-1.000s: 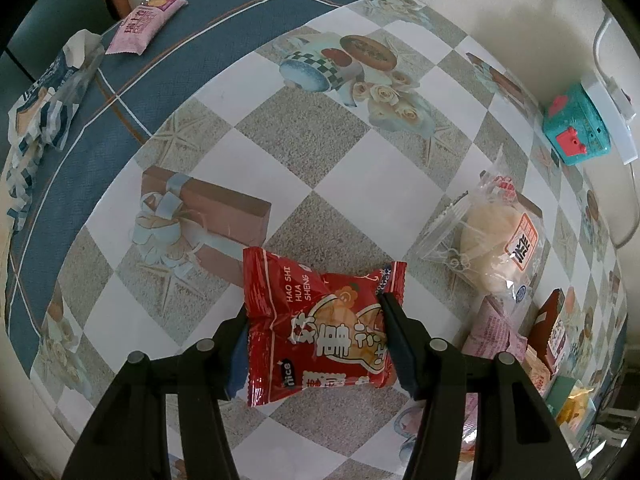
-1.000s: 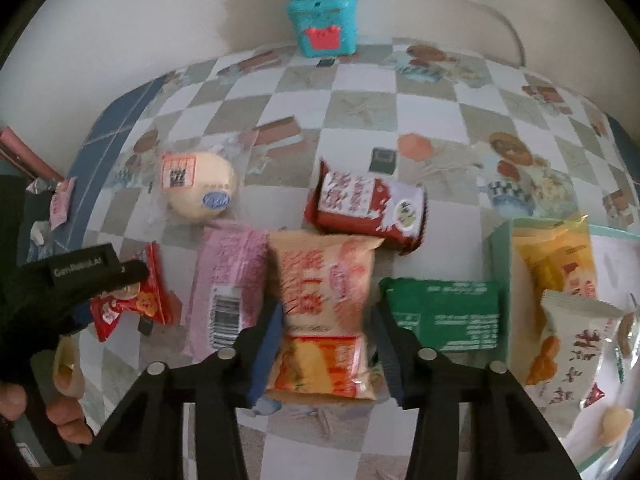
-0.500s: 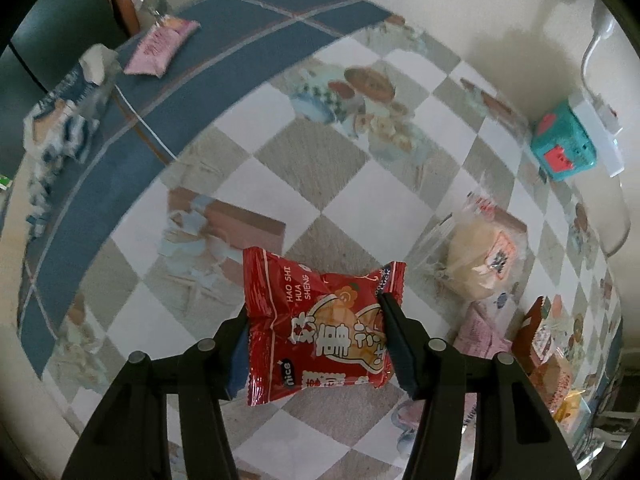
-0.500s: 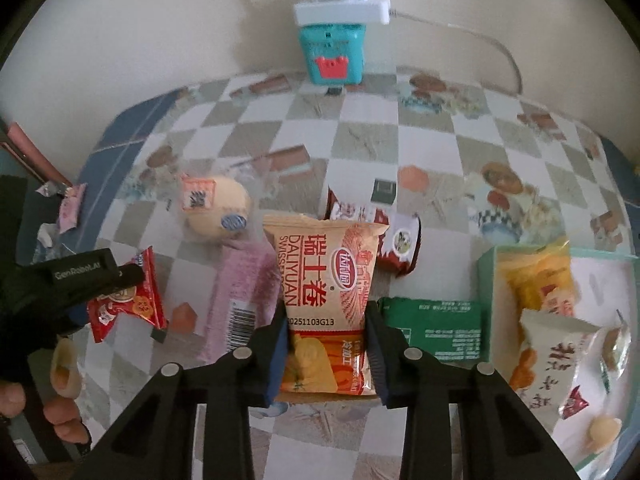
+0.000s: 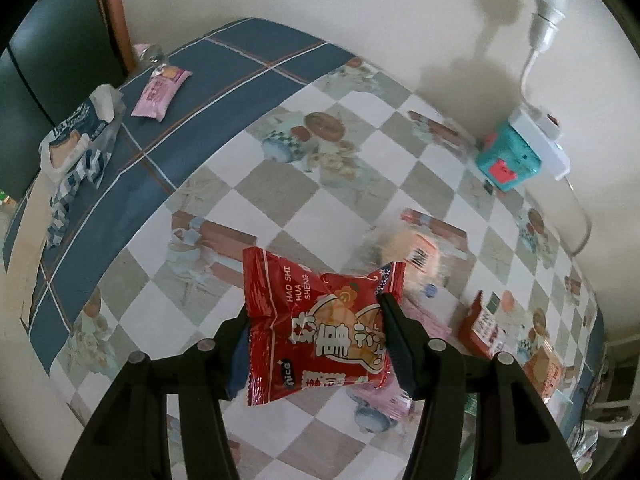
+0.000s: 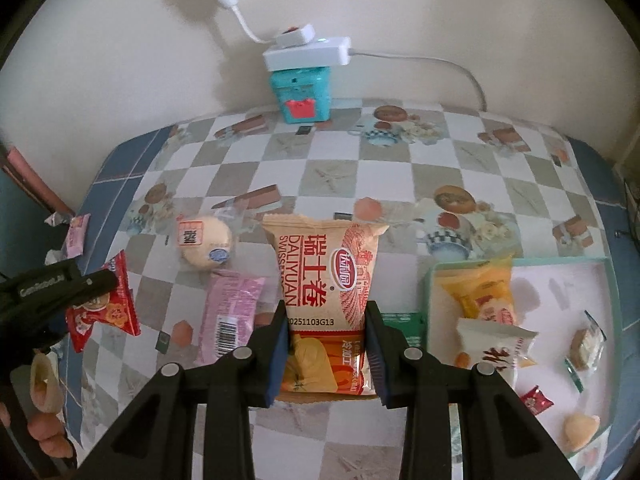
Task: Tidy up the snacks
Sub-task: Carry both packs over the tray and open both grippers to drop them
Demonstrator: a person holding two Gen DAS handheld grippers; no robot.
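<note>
1. Red foil crinkles between the jaws of the left gripper (image 5: 316, 344): it is clamped on the red peanut packet (image 5: 320, 328), which hangs clear above the checkered tablecloth (image 5: 280, 184).
2. The right gripper (image 6: 326, 344) pinches the orange Swiss-roll packet (image 6: 326, 280) at its lower half, with the packet's long axis running straight ahead along the fingers and its top end pointing toward the wall.
3. The tray (image 6: 428, 280) sits on the table just to the right of that gripper, already holding a yellow packet (image 6: 478, 292), a white packet (image 6: 492, 344) and a few small sweets.
4. Judged from this, the right hand is much the nearer; a short sideways carry to the right would bring the Swiss roll over the rim.
5. The left packet must cross past the pink packet (image 6: 232, 316) and the wrapped bun (image 6: 206, 242) to get there.
</note>
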